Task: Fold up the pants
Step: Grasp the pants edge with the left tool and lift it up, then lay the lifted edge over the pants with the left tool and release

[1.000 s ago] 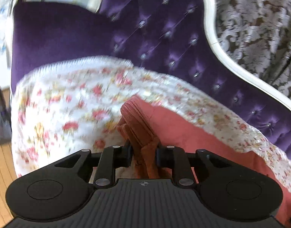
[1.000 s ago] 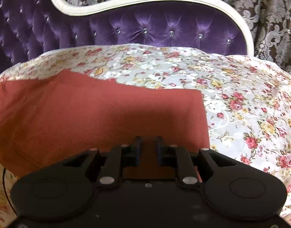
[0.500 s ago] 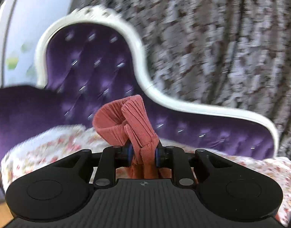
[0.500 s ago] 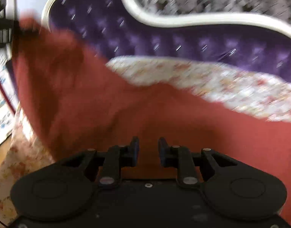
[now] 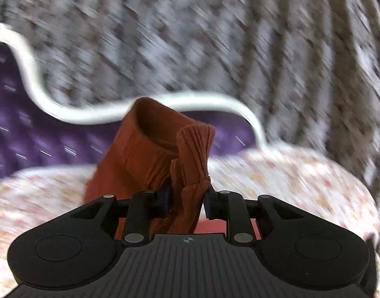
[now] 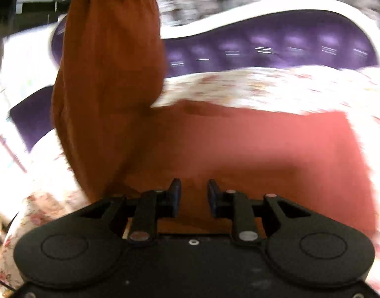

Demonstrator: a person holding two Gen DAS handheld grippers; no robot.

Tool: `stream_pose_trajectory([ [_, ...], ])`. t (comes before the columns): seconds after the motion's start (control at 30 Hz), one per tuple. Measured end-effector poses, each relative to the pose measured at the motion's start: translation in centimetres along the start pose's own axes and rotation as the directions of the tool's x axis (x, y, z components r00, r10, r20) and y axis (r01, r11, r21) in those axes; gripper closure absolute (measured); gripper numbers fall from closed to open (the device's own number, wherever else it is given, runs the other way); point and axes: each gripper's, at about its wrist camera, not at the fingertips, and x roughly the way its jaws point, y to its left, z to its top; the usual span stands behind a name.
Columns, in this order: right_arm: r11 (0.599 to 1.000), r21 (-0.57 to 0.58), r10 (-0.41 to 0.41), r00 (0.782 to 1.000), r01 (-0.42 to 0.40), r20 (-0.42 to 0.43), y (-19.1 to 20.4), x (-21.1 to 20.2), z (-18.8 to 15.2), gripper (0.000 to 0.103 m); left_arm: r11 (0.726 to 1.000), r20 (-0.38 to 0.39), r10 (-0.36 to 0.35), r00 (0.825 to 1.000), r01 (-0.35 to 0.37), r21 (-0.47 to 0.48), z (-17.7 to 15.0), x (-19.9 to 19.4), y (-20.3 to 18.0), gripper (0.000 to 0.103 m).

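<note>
- While both views blur, the pants (image 6: 252, 149) lie mostly flat on the floral cover (image 6: 276, 84), one end lifted toward 11 o'clock in the right wrist view.
- Long axis judged to run from that raised end down to the flat part.
- Left gripper (image 5: 186, 200) pinches the ribbed waistband (image 5: 193, 149), which stands toward 12 o'clock.
- Right gripper (image 6: 191, 196): fingers spread, nothing between them, over the flat cloth; judged nearer the fold line.
</note>
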Motion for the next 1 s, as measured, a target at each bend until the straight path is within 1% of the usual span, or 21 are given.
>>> stream_pose_trajectory([
  [0.07,0.994,0.074,-0.078,0.997,0.077,0.008,-3.0,-1.8,-0.4,0.077,0.996,-0.093,-0.081,0.992,0.085,0.033,-1.6,2.6,-2.2,0.076],
  [0.13,0.983,0.132,-0.133,0.991,0.13,0.015,-5.6,-3.4,-0.5,0.076,0.987,-0.192,-0.14,0.971,0.153,0.056,-3.4,4.9,-4.3,0.076],
  [0.2,0.973,0.156,-0.174,0.984,0.169,0.023,-7.3,-4.7,-0.2,0.078,0.983,-0.268,-0.141,0.953,0.167,0.079,-4.7,6.2,-5.7,0.076],
  [0.23,0.97,0.158,-0.192,0.981,0.186,0.026,-7.8,-5.1,0.0,0.077,0.982,-0.272,-0.136,0.953,0.165,0.088,-5.1,6.2,-5.9,0.074],
  [0.27,0.965,0.156,-0.217,0.976,0.209,0.03,-8.3,-5.5,0.3,0.075,0.983,-0.26,-0.136,0.956,0.163,0.087,-5.5,5.9,-6.0,0.071],
  [0.3,0.961,0.153,-0.237,0.971,0.228,0.038,-8.6,-5.6,0.6,0.072,0.981,-0.251,-0.169,0.953,0.189,0.054,-5.4,5.6,-5.6,0.065],
  [0.33,0.959,0.156,-0.248,0.967,0.238,0.048,-9.1,-5.8,0.8,0.071,0.977,-0.248,-0.204,0.947,0.214,0.014,-5.2,5.5,-5.3,0.06],
  [0.37,0.956,0.164,-0.254,0.965,0.241,0.059,-9.3,-6.0,1.1,0.071,0.974,-0.239,-0.224,0.945,0.228,-0.014,-5.0,5.3,-4.9,0.058],
  [0.4,0.955,0.177,-0.255,0.964,0.24,0.071,-9.4,-6.2,1.1,0.071,0.972,-0.222,-0.235,0.946,0.235,-0.027,-4.7,5.2,-4.7,0.057],
  [0.47,0.953,0.198,-0.249,0.964,0.228,0.093,-9.6,-6.5,1.5,0.071,0.969,-0.174,-0.246,0.954,0.248,-0.008,-3.8,4.7,-5.2,0.056],
  [0.5,0.953,0.206,-0.247,0.964,0.222,0.103,-10.0,-6.4,2.1,0.07,0.97,-0.142,-0.24,0.96,0.244,0.008,-3.3,4.2,-5.1,0.052],
  [0.53,0.954,0.213,-0.239,0.964,0.211,0.114,-10.1,-6.5,2.4,0.069,0.973,-0.121,-0.227,0.966,0.231,0.02,-2.9,3.9,-5.2,0.045],
  [0.57,0.957,0.218,-0.224,0.967,0.194,0.123,-10.0,-6.6,2.6,0.066,0.978,-0.111,-0.206,0.972,0.209,0.023,-2.7,3.7,-5.0,0.043],
  [0.6,0.961,0.221,-0.197,0.972,0.166,0.126,-9.9,-6.4,2.9,0.06,0.982,-0.111,-0.182,0.977,0.186,0.021,-2.6,3.5,-4.8,0.042],
  [0.63,0.966,0.22,-0.166,0.978,0.136,0.125,-10.0,-7.1,2.9,0.057,0.988,-0.119,-0.153,0.981,0.156,0.014,-2.6,3.6,-4.1,0.042],
  [0.7,0.973,0.218,-0.105,0.987,0.077,0.122,-9.7,-6.5,3.3,0.045,0.997,-0.136,-0.077,0.988,0.076,-0.015,-2.9,4.0,-2.4,0.042],
  [0.73,0.976,0.212,-0.081,0.99,0.056,0.114,-9.3,-6.0,3.4,0.041,0.999,-0.145,-0.04,0.989,0.035,-0.035,-3.2,4.1,-1.4,0.042],
  [0.77,0.978,0.203,-0.066,0.992,0.044,0.103,-8.8,-5.6,3.3,0.035,0.998,-0.156,0.0,0.988,-0.009,-0.056,-3.5,4.1,-0.3,0.042],
  [0.83,0.985,0.168,-0.06,0.994,0.043,0.096,-7.8,-5.0,3.2,0.035,0.99,-0.18,0.076,0.981,-0.095,-0.099,-4.2,4.0,2.1,0.042],
  [0.9,0.992,0.123,-0.041,0.994,0.028,0.103,-6.8,-4.5,3.4,0.035,0.979,-0.217,0.107,0.97,-0.141,-0.15,-4.9,3.9,4.0,0.042],
  [1.0,0.998,0.068,-0.016,0.996,0.011,0.085,-5.7,-3.0,4.2,0.036,0.96,-0.254,0.118,0.96,-0.176,-0.219,-5.5,3.7,6.2,0.042],
])
